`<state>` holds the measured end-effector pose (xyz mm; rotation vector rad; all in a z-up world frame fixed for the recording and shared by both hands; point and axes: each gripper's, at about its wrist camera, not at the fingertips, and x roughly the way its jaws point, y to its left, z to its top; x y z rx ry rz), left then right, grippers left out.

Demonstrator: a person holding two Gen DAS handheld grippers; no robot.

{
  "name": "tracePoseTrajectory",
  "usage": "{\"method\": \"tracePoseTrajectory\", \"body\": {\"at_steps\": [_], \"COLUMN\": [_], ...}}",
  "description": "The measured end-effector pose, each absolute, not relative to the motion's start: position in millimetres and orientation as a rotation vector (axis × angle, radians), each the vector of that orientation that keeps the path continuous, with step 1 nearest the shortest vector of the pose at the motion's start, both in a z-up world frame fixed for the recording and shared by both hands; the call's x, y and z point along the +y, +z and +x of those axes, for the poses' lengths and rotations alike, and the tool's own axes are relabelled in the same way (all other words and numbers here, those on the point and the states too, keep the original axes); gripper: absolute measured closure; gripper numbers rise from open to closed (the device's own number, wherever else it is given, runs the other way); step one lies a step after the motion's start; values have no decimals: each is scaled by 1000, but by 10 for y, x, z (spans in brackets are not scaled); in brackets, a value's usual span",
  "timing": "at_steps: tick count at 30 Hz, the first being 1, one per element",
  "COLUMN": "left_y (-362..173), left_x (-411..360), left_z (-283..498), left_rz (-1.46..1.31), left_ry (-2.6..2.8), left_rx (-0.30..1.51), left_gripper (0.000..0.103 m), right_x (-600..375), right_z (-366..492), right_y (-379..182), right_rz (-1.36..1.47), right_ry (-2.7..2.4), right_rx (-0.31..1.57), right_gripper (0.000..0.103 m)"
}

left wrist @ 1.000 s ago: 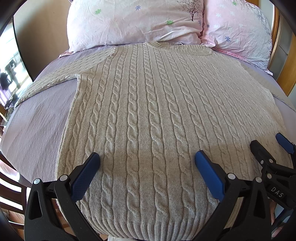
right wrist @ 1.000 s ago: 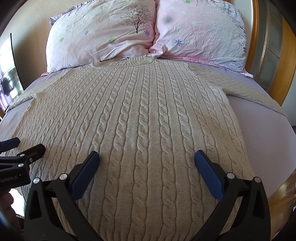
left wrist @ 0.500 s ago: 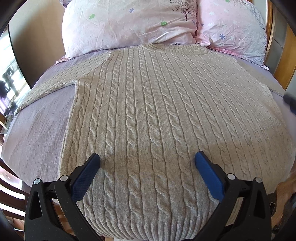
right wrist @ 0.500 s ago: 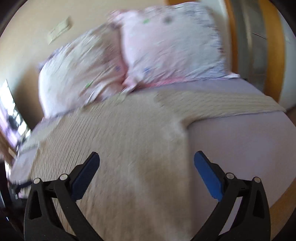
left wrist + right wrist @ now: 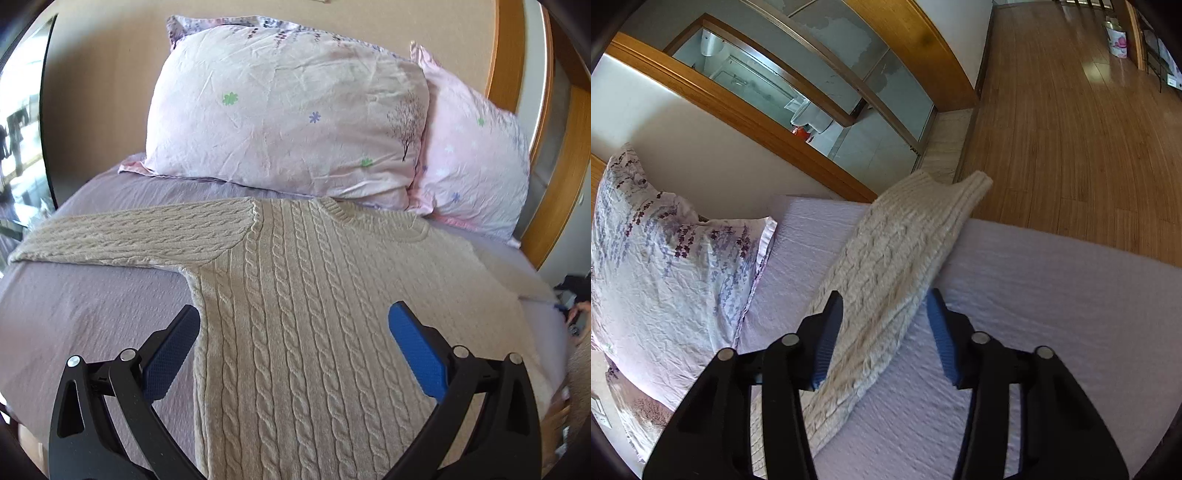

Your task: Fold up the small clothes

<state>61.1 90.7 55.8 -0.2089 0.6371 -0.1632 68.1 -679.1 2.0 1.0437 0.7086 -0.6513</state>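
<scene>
A beige cable-knit sweater (image 5: 314, 314) lies flat, front up, on a lilac bed sheet (image 5: 92, 314), neck toward the pillows. Its left sleeve (image 5: 129, 236) stretches out to the left. My left gripper (image 5: 291, 350) is open above the sweater's left side near the armpit, holding nothing. In the right wrist view the sweater's right sleeve (image 5: 897, 266) lies across the sheet (image 5: 1052, 295), its cuff at the bed's edge. My right gripper (image 5: 884, 328) is open, its blue pads on either side of the sleeve.
Two pink flowered pillows (image 5: 288, 118) lean at the head of the bed; one shows in the right wrist view (image 5: 665, 266). A wooden-framed glass door (image 5: 812, 96) and wooden floor (image 5: 1071, 129) lie beyond the bed's right edge.
My left gripper moved from the hem up toward the left armpit. My right gripper swung right from the sweater's body to straddle the right sleeve.
</scene>
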Motion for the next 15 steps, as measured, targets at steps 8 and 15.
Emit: {"method": "tracePoseTrajectory", "body": {"at_steps": [8, 15], "left_y": [627, 649], "left_x": [1774, 2366], "left_z": [647, 729], "left_rz": [-377, -424], "left_ry": [9, 166], "left_rx": [554, 545], "left_gripper": [1, 1], "right_x": [-5839, -3187], "right_z": [1114, 1681], "right_y": [786, 1511], "right_rz": [780, 537], "right_ry": [-422, 281], "right_rx": [597, 597], "right_gripper": [96, 96]}}
